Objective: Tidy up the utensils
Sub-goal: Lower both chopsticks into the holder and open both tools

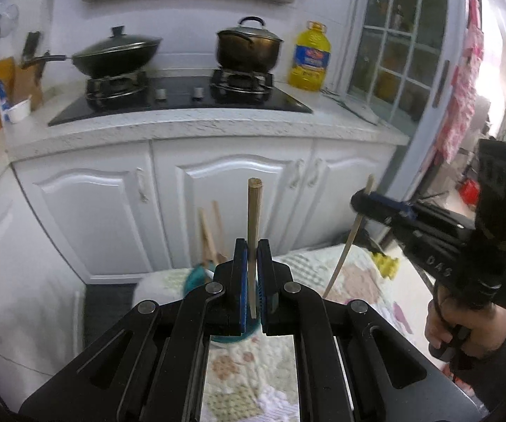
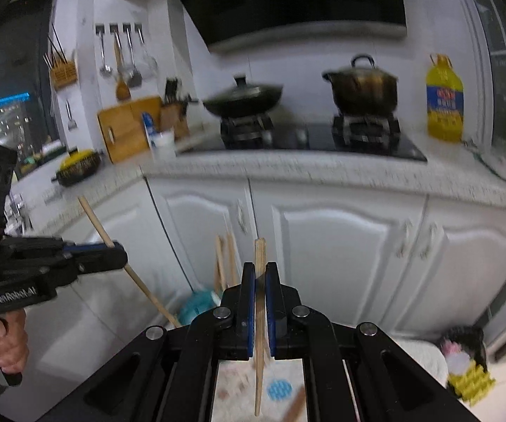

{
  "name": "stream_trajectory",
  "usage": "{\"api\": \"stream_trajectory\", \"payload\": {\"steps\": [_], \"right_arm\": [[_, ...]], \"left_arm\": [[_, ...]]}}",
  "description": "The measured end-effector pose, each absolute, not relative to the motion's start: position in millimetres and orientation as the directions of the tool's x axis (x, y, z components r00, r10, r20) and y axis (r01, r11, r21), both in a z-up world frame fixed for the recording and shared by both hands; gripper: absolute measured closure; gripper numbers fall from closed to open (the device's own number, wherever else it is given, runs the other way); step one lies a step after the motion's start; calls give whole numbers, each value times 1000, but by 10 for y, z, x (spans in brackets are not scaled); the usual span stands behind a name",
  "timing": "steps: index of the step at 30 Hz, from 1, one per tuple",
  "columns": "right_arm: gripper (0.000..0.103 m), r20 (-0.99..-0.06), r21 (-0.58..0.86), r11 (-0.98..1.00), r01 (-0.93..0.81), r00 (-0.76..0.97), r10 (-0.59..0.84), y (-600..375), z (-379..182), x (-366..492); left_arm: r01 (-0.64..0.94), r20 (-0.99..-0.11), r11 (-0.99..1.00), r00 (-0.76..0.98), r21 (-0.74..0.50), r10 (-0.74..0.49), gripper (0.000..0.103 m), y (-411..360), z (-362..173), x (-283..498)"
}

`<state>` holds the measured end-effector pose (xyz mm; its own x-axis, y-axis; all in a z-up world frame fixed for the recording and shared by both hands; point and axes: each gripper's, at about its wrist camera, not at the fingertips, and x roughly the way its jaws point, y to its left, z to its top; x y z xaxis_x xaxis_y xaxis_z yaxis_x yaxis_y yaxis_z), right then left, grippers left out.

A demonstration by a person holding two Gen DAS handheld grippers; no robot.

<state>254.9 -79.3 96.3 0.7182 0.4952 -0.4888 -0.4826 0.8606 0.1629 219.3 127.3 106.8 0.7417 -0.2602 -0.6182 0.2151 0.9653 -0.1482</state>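
Note:
My left gripper [image 1: 252, 246] is shut on a wooden chopstick [image 1: 253, 211] that stands upright between its blue pads. My right gripper [image 2: 260, 269] is shut on another wooden chopstick [image 2: 259, 351], also upright. Each gripper shows in the other's view: the right one [image 1: 362, 201] holds its chopstick [image 1: 341, 267] tilted, the left one [image 2: 121, 251] holds its stick [image 2: 140, 285] slanted. A teal cup [image 1: 196, 277] with more wooden chopsticks [image 1: 211, 235] stands on the patterned cloth ahead; it also shows in the right wrist view [image 2: 196, 304].
White cabinets [image 1: 218, 190] and a counter with a gas hob [image 1: 179, 98], wok [image 1: 116, 56], pot [image 1: 247, 47] and oil bottle [image 1: 310, 58] lie ahead. A quilted cloth [image 1: 246, 369] covers the surface below. A yellow object [image 2: 471, 376] sits at right.

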Motion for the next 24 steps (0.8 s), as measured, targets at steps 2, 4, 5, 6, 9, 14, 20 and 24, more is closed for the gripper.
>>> {"api": "stream_trajectory", "payload": {"steps": [2,4,5,6,9,14,20,24], "right_arm": [[98,-446,164,857,-488,739,505,-686,1023,2589],[98,-414,166,855,-491,752,512,-535,1056,2662],[98,-404,165,856,-491,758,513,-475,1057,2697],[98,-393,167,855,-492,762,515,-421,1057,2734],[98,-379,169,852,-496,765,521,-275,1065,2850],[98,-402,147,856,-495,761,510,-32,902,3122],[98,-491,146,859,-491,718,494,49,487,3304],[98,-556,161,859,-486,675,486,34,190,3352]], "left_arm": [[198,-620,969,744,-150,-248,99,1362,1039,2236],[179,-628,974,745,-137,-225,99,1436,976,2294],[176,-631,976,744,-129,-218,99,1442,943,2314],[172,-636,978,744,-117,-207,99,1460,909,2339],[158,-643,984,746,-79,-171,99,1495,817,2429],[138,-685,987,711,-84,-158,99,1599,498,2667],[138,-736,985,656,-104,-170,99,1609,89,2801],[134,-768,985,617,-112,-172,99,1567,-167,2810]]}}
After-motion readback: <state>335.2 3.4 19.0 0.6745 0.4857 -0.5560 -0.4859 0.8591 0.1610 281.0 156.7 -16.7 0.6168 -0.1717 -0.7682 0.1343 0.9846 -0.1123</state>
